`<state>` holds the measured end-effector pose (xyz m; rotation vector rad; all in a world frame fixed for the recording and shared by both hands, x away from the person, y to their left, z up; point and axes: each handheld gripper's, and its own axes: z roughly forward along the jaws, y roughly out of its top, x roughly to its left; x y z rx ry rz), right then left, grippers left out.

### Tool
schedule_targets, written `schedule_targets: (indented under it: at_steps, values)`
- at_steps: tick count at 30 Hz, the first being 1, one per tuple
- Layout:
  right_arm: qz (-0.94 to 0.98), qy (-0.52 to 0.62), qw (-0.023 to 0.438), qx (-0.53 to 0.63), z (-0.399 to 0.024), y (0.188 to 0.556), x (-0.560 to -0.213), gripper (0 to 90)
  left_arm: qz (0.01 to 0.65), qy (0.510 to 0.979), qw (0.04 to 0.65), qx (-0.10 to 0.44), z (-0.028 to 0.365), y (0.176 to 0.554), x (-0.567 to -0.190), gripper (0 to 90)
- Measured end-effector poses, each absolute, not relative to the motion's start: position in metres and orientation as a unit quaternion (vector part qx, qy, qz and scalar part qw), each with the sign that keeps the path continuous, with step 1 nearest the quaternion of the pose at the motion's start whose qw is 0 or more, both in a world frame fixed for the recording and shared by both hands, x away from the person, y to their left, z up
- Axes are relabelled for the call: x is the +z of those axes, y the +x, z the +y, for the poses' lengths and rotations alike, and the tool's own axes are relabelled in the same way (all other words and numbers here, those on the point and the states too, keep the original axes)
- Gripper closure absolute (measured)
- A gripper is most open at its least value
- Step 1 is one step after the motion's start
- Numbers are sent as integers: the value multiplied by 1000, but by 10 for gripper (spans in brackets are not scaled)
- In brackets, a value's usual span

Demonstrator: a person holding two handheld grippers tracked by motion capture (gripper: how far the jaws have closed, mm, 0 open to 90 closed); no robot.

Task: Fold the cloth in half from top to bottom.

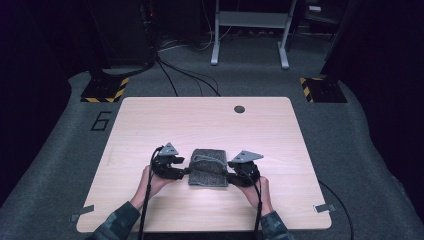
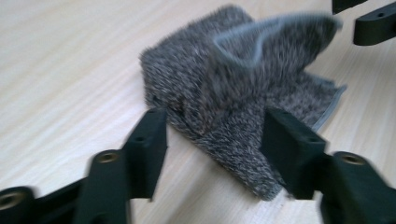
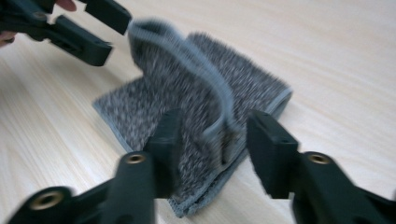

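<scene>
A grey fuzzy towel lies folded on the light wooden table, near its front edge. My left gripper sits at the towel's left side and my right gripper at its right side. In the left gripper view, the left gripper is open, with a corner of the towel between its jaws, untouched by the pads. In the right gripper view, the right gripper is open astride the towel's near edge. A hemmed flap stands up, blurred. The left gripper appears opposite.
A dark round hole marks the table's far side. Tape strips sit at the front corners. Beyond the table are a metal frame, black stands on yellow-striped bases and cables on the grey floor.
</scene>
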<state>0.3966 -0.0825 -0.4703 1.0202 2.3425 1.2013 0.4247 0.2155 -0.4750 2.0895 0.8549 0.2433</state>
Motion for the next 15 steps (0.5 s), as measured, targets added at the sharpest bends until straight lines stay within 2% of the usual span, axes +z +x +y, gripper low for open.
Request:
schedule_targets:
  at_steps: [4, 7, 11, 15]
  values:
    - [798, 373, 168, 443, -91, 401, -454, 450, 353, 815, 441, 127, 221, 431, -456, 340]
    - [792, 395, 168, 435, -90, 422, -451, 398, 368, 807, 444, 129, 215, 448, -449, 321]
    - [806, 409, 160, 397, -78, 439, -465, 333, 372, 822, 412, 129, 200, 460, -460, 287]
    - [821, 408, 158, 367, -67, 435, -484, 307, 359, 840, 383, 133, 195, 448, -479, 270]
